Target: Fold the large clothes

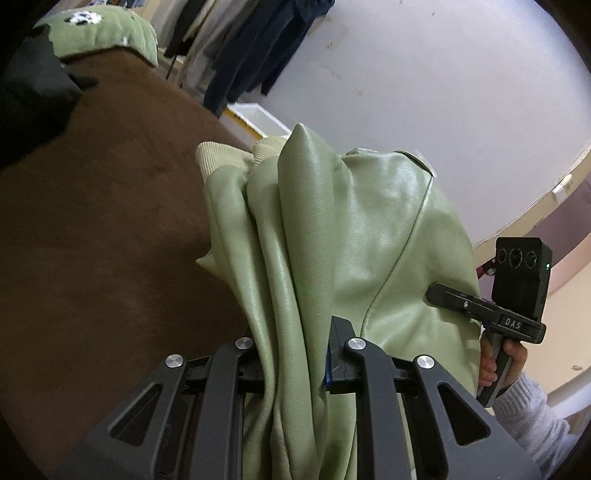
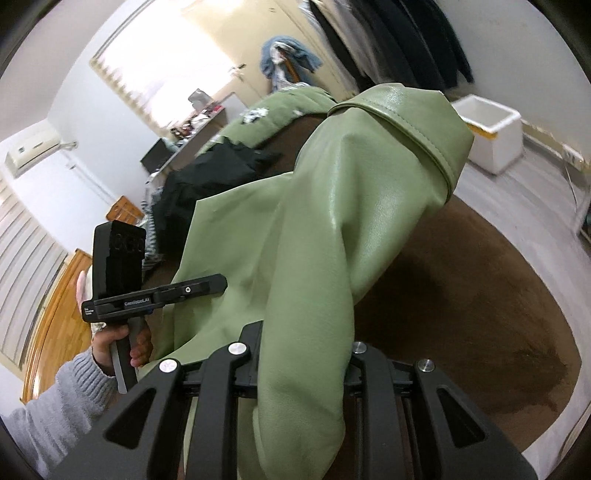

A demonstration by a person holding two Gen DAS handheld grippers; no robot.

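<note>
Both grippers, left (image 1: 291, 354) and right (image 2: 303, 354), clench the green jacket (image 1: 332, 229) mid-frame over the brown bed (image 1: 92, 240); folding barely begun.

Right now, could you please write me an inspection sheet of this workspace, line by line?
Surface: brown bed cover, mostly bare near the jacket.
Job's things: light green leather-like jacket, bunched and lifted, held by both grippers.
Clutter: black garment and green pillow at the far end of the bed.
Grippers: left gripper shut on jacket folds; right gripper shut on another part of the jacket.
Cables: nothing seen.
Surroundings: hanging dark clothes, white foam box, air conditioner on the wall.
</note>
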